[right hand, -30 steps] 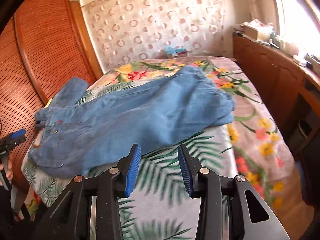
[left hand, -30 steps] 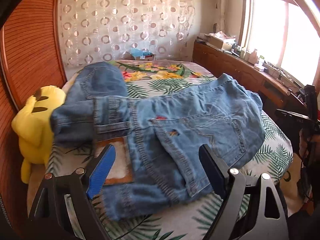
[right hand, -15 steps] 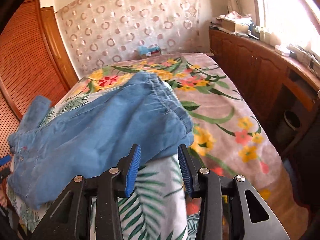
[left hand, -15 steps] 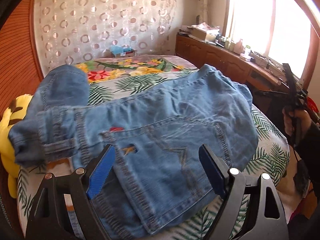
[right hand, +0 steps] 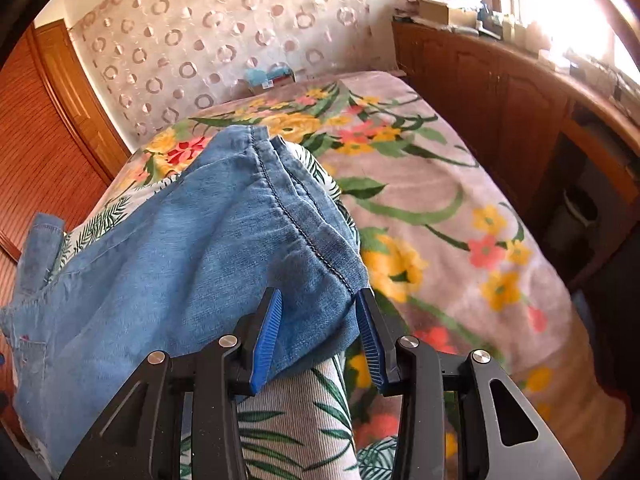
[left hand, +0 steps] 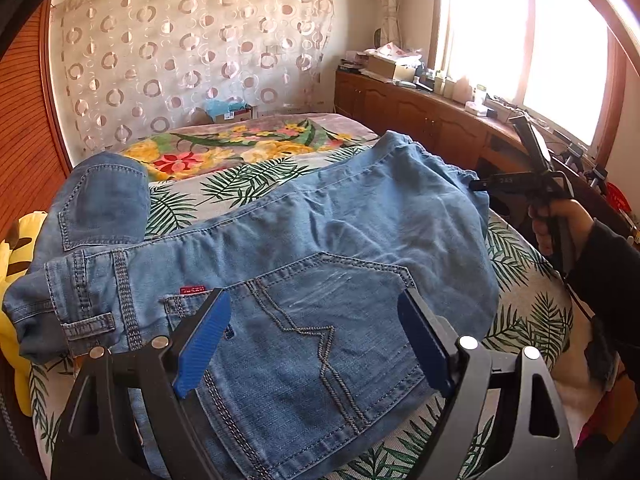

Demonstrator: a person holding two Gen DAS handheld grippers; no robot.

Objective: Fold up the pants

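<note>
Denim pants (left hand: 280, 248) lie across a bed (right hand: 440, 208) with a leaf-and-flower cover, their long axis running from the waistband near the left gripper (left hand: 316, 340) to the leg hems near the right gripper (right hand: 318, 334). The left gripper hovers above the back pocket, jaws spread wide and empty. The right gripper's jaws stand partly apart astride the hem corner; its pads appear not to press the cloth, though the angle leaves that uncertain. The right hand (left hand: 560, 220) is the nearer to the hems, so a lengthwise fold would likely start there.
</note>
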